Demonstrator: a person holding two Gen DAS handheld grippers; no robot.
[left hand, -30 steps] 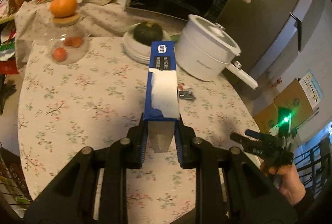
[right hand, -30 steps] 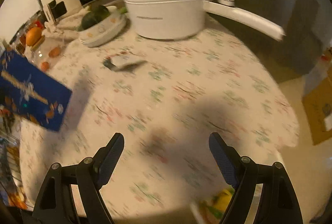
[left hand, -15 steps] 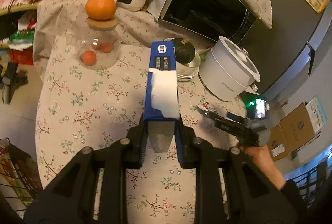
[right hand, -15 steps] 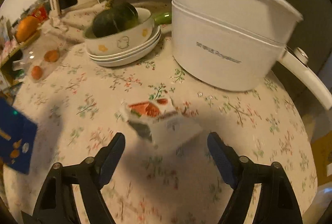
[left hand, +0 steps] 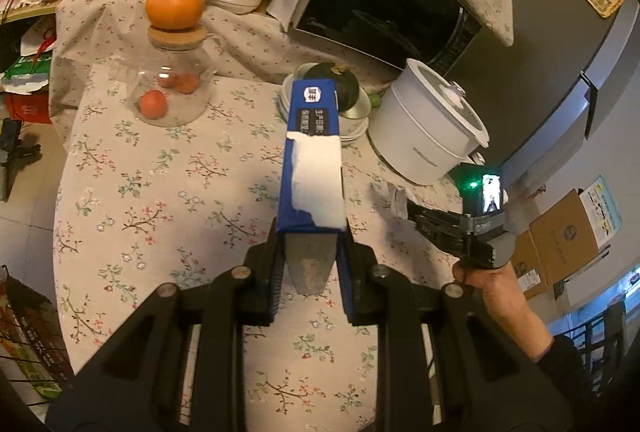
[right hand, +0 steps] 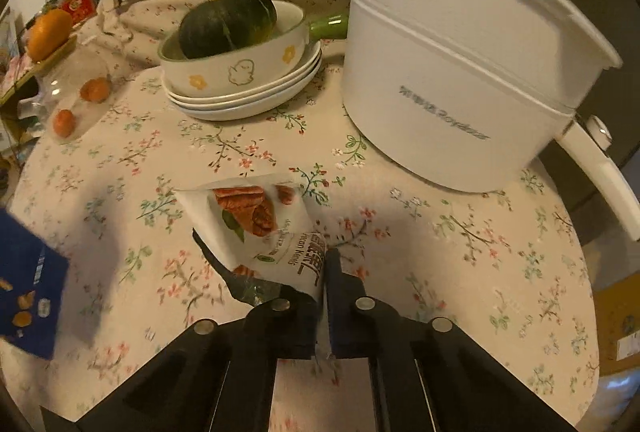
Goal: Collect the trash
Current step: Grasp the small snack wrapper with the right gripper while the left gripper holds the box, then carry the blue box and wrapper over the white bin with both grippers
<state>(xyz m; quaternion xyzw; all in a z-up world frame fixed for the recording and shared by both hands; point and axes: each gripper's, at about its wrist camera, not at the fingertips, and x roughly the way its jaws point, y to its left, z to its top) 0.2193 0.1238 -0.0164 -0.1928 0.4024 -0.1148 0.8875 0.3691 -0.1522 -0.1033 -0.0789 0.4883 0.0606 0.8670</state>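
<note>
Two wrist views, shared tablecloth (left hand: pixel 160 184)

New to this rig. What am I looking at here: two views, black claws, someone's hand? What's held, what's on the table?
No robot: a person holds a two-finger gripper in each hand, each with a fisheye camera looking along its fingers. The left wrist view shows the left gripper clamped on a blue carton; at its right edge you see the person's hand with the other tool. The right wrist view shows the right gripper shut on a pecan snack wrapper. On the floral tablecloth: a white electric pot, a squash in stacked bowls, and a glass jar with an orange on its lid.
</note>
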